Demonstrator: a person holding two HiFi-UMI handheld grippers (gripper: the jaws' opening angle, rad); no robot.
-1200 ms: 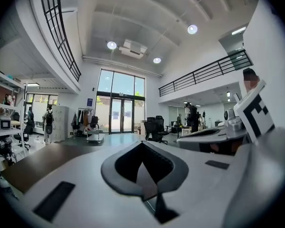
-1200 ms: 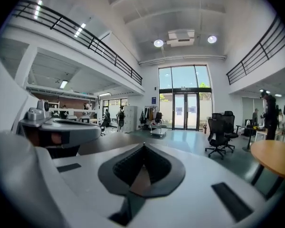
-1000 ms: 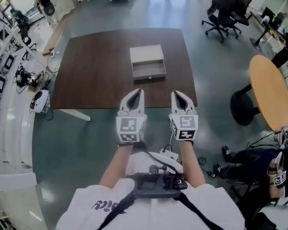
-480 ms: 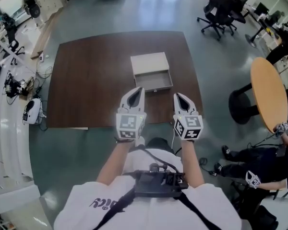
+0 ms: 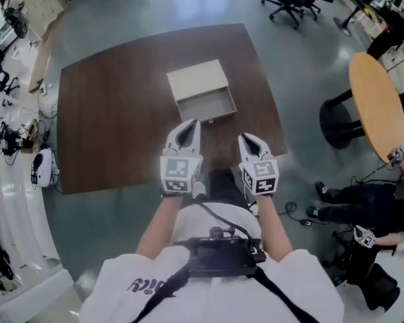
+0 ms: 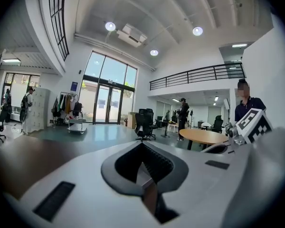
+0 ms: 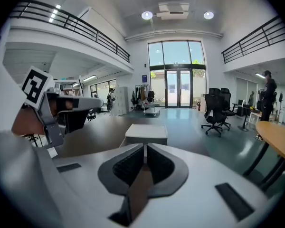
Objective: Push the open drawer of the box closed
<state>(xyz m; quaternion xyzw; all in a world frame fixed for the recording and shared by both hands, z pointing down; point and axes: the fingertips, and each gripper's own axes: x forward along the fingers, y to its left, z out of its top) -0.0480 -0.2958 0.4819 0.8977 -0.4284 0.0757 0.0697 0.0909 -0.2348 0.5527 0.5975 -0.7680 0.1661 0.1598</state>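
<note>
The approach is judged to be in hand: the drawer [image 5: 205,105] stands pulled out of the box [image 5: 196,79] on the desk [image 5: 114,113], and the left hand-held gripper [image 5: 190,128] and right hand-held gripper [image 5: 248,142], both pressed together and empty, are held near its front, so a forward push against that front is called for next.

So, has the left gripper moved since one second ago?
Yes: the left gripper came forward over the table edge, nearer the drawer.
</note>
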